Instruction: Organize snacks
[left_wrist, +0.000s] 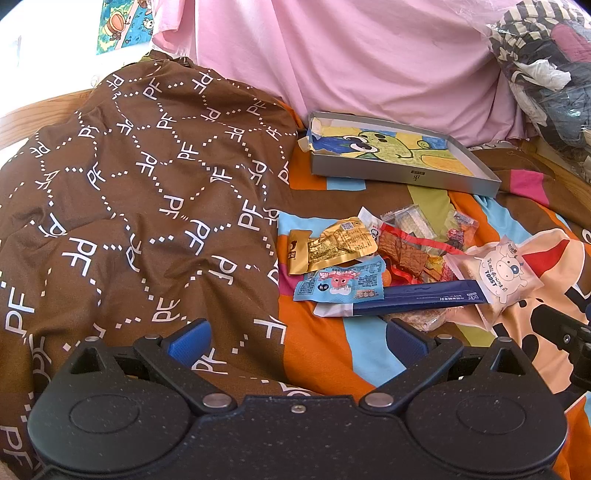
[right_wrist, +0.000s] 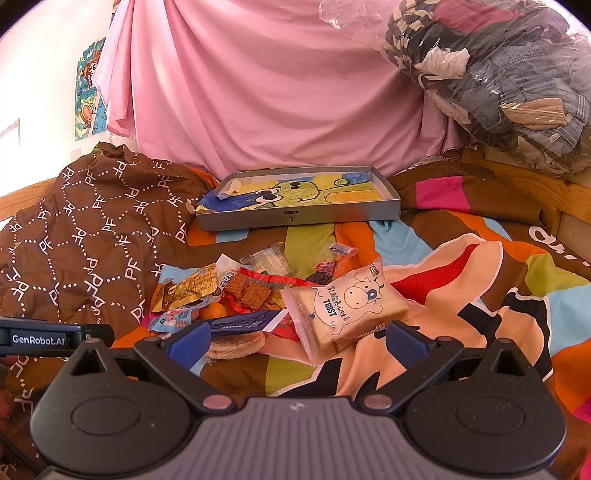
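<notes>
On the bed, progress: nothing is seen sorted yet; every step appears to remain.
Brown blanket (right_wrist: 92, 236): heaped at the far left, apart from the task.
Left gripper (left_wrist: 295, 341): spread wide and empty, held low just short of the snack pile.
Gold packet (right_wrist: 188, 290): left lying at the left edge of the pile.
Light blue packet (left_wrist: 338, 286): lying just in front of the gold one, untouched.
Dark blue stick packet (left_wrist: 417, 297): laid across the near side of the pile, over other wrappers.
Grey box (right_wrist: 295, 218): placed behind the pile; only a drawing is seen inside, no snacks, so it is judged the likely destination.
Right gripper (right_wrist: 295, 343): released and empty, its fingers either side of the pile's near edge.
Toast packet (right_wrist: 343, 306): resting at the right of the pile, nearest the right gripper, judged the easiest first pick.
Striped bedspread (right_wrist: 480, 266): snacks scattered on it, none gathered.
</notes>
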